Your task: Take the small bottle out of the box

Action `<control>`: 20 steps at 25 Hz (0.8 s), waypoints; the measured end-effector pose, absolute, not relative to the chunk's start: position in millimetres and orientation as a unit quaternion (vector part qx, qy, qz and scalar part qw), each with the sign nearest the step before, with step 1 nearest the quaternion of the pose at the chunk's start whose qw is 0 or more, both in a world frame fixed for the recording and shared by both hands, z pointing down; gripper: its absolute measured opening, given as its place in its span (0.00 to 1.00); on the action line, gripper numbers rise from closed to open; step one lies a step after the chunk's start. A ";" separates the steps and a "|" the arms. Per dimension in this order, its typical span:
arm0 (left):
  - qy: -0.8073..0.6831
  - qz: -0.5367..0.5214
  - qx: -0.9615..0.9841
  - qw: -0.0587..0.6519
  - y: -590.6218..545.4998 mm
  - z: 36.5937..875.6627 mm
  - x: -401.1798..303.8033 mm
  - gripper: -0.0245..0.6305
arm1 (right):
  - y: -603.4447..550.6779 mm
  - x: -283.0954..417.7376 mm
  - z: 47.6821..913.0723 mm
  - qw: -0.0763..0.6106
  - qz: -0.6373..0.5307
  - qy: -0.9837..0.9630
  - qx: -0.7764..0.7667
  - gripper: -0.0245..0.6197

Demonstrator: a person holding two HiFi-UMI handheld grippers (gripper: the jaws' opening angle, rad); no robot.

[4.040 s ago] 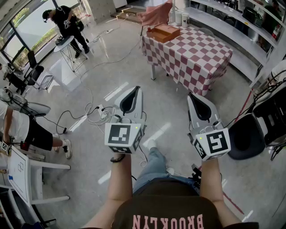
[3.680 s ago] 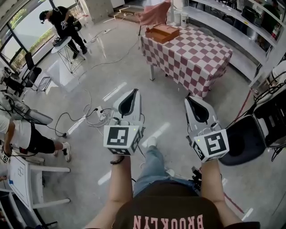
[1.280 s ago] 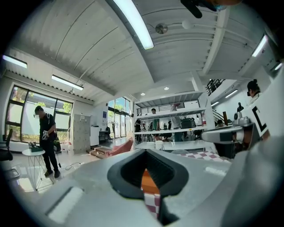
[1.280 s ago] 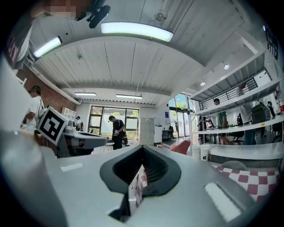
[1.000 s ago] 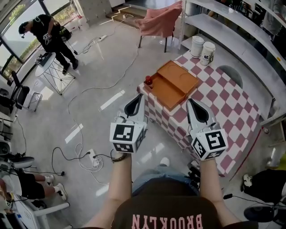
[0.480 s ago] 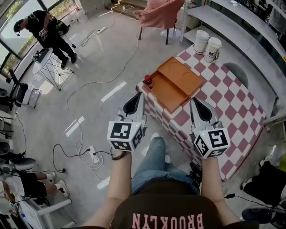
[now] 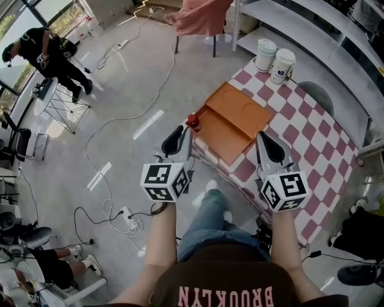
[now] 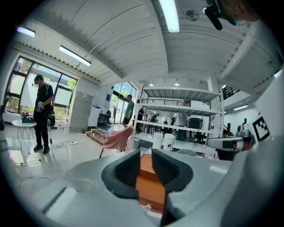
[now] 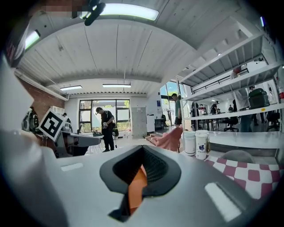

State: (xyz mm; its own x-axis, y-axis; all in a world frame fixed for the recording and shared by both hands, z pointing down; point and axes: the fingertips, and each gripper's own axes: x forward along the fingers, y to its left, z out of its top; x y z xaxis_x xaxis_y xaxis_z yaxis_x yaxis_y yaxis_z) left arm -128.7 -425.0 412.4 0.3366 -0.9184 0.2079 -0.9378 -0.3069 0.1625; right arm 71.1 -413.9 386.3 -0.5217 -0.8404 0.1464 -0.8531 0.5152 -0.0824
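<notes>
Both grippers have moved up to the box point(image 7: 231, 120). Fingers of the left gripper point(image 7: 182, 133) are opening, those of the right gripper point(image 7: 263, 139) are closed, both empty. Next, reach the bottle point(image 7: 193, 122) at the corner of the surface point(image 7: 300, 129).

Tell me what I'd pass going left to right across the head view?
Person in black → small red bottle → two white tubs → grey round seat. The orange box and the pink chair overlap some of these sideways, so I left them out.

The small red-topped bottle point(image 7: 193, 122) stands at the left end of the open orange box point(image 7: 234, 117).
</notes>
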 end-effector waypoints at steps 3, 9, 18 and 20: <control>-0.564 0.038 0.811 0.150 -442.3 428.7 -128.6 0.30 | -426.2 70.7 394.2 0.051 0.077 -0.865 0.493 0.04; -0.555 0.092 0.808 0.177 -467.6 477.2 -130.8 0.24 | -448.8 71.8 416.4 0.065 0.096 -0.851 0.511 0.04; -0.523 0.144 0.810 0.225 -499.3 541.2 -132.7 0.33 | -483.8 72.8 454.9 0.098 0.132 -0.830 0.533 0.04; -0.516 0.150 0.812 0.230 -507.0 549.8 -133.3 0.35 | -493.8 70.2 459.7 0.102 0.135 -0.827 0.536 0.04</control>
